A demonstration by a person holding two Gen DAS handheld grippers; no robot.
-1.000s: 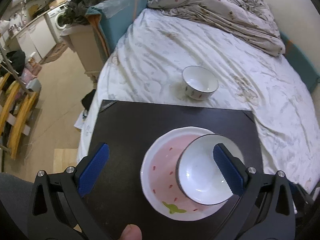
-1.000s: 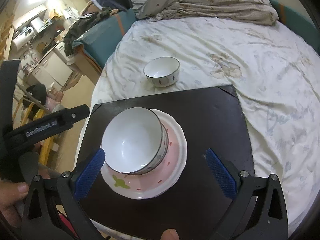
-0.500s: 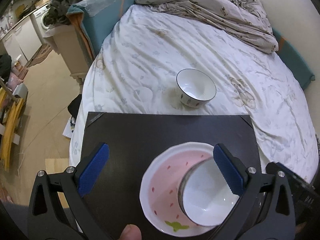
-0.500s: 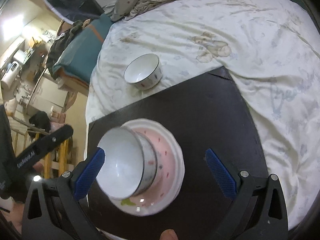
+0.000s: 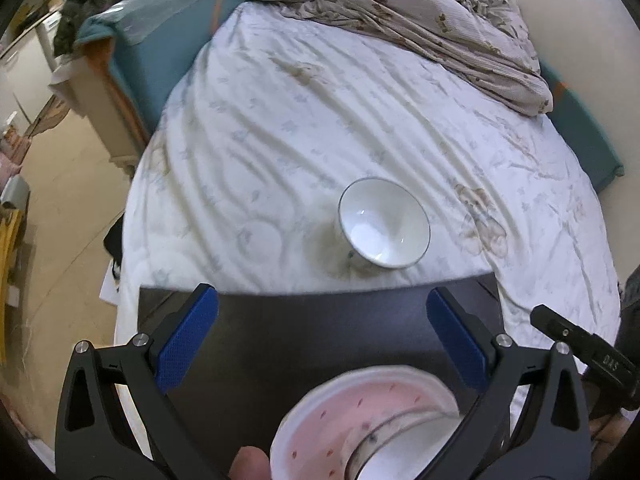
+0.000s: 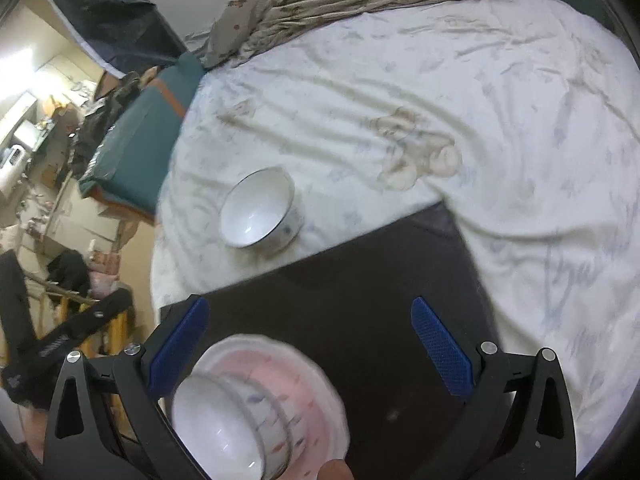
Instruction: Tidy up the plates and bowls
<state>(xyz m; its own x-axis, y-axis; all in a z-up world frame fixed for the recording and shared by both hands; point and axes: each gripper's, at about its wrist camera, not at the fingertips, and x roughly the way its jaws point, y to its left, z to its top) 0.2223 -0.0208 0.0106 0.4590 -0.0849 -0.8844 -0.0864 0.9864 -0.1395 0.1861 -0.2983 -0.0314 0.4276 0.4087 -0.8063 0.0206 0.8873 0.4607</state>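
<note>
A flat, matte black rectangular board (image 5: 320,332) lies on a bed with a wrinkled white printed sheet (image 5: 320,120). On the board's near part sits a round glazed plate with a pink centre and a wavy white rim (image 6: 304,392), and a smooth white ceramic bowl with a thin dark rim (image 6: 216,428) rests inside it. A second white ceramic bowl of the same kind (image 5: 384,229) stands on the sheet just beyond the board's far edge. The left gripper (image 5: 322,342) and right gripper (image 6: 310,346) hover above the board, blue ribbed jaws spread wide, holding nothing
</note>
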